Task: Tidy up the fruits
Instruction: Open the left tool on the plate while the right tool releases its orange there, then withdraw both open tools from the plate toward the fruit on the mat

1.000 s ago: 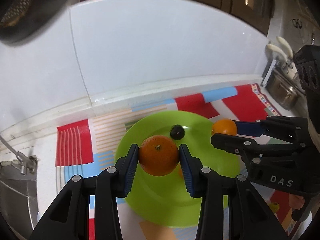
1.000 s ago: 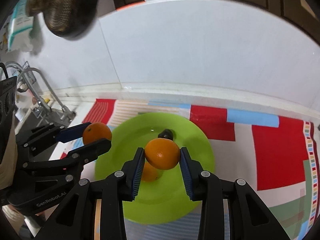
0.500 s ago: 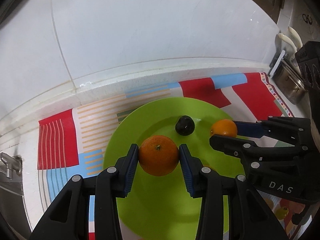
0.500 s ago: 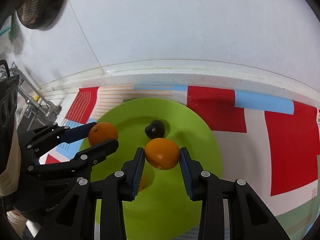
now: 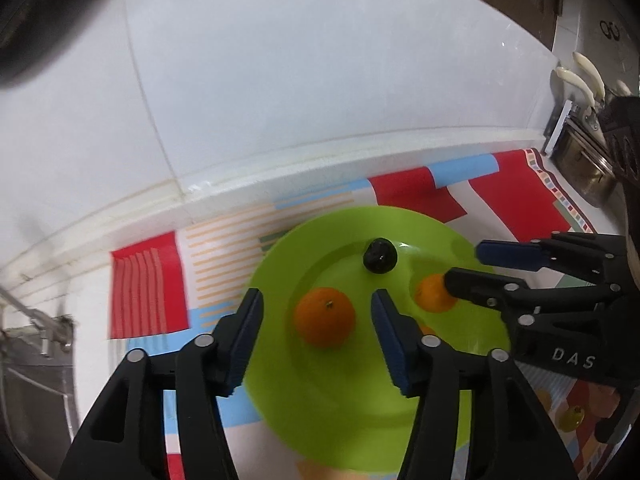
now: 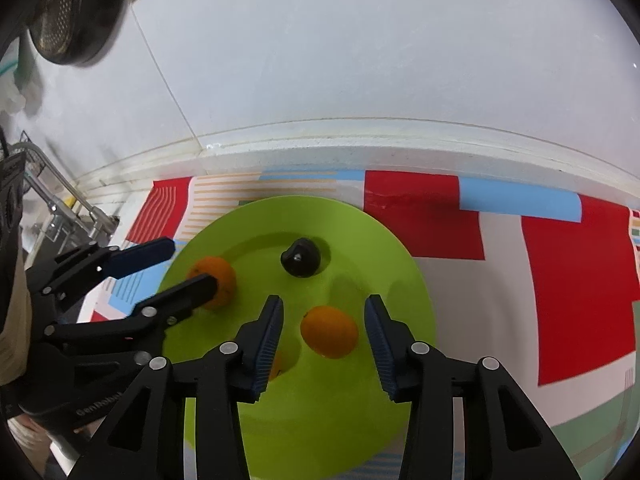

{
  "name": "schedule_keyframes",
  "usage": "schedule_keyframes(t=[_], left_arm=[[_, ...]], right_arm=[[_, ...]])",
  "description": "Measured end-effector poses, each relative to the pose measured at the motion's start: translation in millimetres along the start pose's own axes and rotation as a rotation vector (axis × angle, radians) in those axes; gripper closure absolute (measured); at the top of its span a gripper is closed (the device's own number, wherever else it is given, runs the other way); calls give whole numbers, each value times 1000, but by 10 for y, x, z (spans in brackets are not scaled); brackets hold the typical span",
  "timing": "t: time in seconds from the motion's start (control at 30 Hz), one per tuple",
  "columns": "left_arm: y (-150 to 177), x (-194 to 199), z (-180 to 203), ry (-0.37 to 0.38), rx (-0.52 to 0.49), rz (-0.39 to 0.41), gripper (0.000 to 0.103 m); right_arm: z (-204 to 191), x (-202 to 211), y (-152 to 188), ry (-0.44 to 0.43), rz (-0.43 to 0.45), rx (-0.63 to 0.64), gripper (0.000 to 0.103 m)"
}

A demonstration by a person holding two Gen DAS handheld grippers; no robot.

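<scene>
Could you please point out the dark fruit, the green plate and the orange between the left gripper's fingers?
dark fruit (image 5: 379, 256), left wrist view, middle of its top.
green plate (image 5: 352, 408), left wrist view, bare near part.
orange (image 5: 324, 323), left wrist view, centre of its upper face.

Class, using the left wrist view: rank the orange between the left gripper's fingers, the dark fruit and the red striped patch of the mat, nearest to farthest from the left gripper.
1. Orange: between the open left gripper fingers, on the green plate.
2. Dark fruit: ahead, slightly right.
3. Red striped patch: off the plate, far left.
</scene>
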State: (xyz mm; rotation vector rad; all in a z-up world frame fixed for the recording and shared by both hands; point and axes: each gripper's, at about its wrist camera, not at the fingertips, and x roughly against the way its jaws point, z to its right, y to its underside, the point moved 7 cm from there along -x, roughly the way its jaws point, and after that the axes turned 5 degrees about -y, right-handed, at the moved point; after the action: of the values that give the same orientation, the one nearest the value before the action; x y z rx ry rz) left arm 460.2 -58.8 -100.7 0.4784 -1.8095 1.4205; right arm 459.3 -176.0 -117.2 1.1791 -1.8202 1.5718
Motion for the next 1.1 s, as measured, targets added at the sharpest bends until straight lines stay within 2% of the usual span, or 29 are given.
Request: schedule_keyframes(t=[0.1, 0.3, 0.37, 0.5, 0.57, 0.83, 1.1], left_arm=[[16, 168, -22, -14, 4, 18, 45], [68, 580, 44, -36, -2, 75, 32], [87, 736, 80, -45, -2, 98, 27], [136, 1024, 124, -63, 8, 140, 20], [174, 1177, 168, -64, 11, 162, 15], [398, 1602, 391, -63, 18, 199, 12], [680, 1848, 582, -80, 21, 210, 11]], right_arm=[[-29, 165, 35, 21, 29, 15, 60], [-118, 534, 108, 14, 91, 18, 59], [-140, 673, 144, 23, 115, 23, 51], [-179, 957, 239, 46, 162, 29, 48], [-182, 1101, 298, 55, 186, 24, 39], [-201, 1593, 583, 87, 262, 15, 32], [-171, 1861, 933, 112, 281, 18, 31]])
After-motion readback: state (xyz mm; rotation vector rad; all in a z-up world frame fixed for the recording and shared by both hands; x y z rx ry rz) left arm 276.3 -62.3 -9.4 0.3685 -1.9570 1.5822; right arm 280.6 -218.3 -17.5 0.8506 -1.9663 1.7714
